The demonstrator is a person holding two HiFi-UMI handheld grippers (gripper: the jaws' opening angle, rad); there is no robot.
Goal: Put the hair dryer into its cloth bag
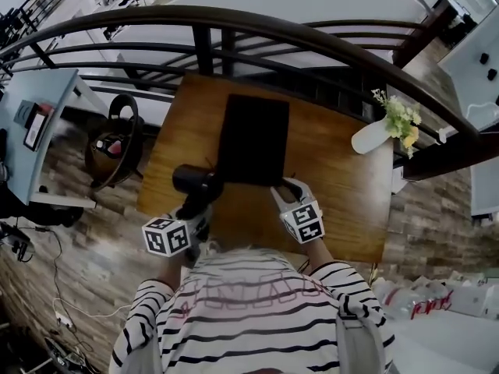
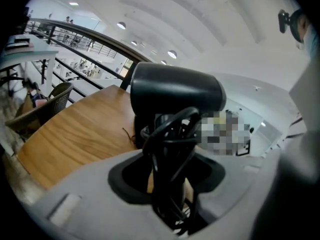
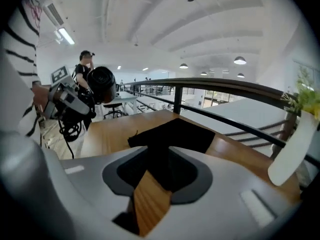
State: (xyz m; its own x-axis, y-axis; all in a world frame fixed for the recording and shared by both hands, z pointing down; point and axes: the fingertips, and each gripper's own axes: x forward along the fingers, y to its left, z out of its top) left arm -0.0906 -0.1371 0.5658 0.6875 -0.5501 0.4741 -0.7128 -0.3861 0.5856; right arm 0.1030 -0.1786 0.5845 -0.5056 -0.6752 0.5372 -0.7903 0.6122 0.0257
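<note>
The black hair dryer [image 1: 195, 181] hangs over the wooden table's [image 1: 343, 209] near left part, just left of the bag's near corner. My left gripper [image 1: 192, 209] is shut on its handle, and the black cord [image 2: 170, 134] is wound round that handle between the jaws. The dryer's barrel [image 2: 175, 91] lies crosswise above the jaws. The flat black cloth bag [image 1: 253, 137] lies in the middle of the table. My right gripper [image 1: 290, 190] is at the bag's near right corner, open, with the bag's edge [image 3: 175, 134] right in front of its jaws.
A white vase [image 1: 374, 135] with yellow-green flowers stands at the table's right edge. A dark curved railing [image 1: 234, 22] runs behind the table. A round chair [image 1: 117, 142] sits on the floor to the left. A person [image 3: 86, 59] stands far off.
</note>
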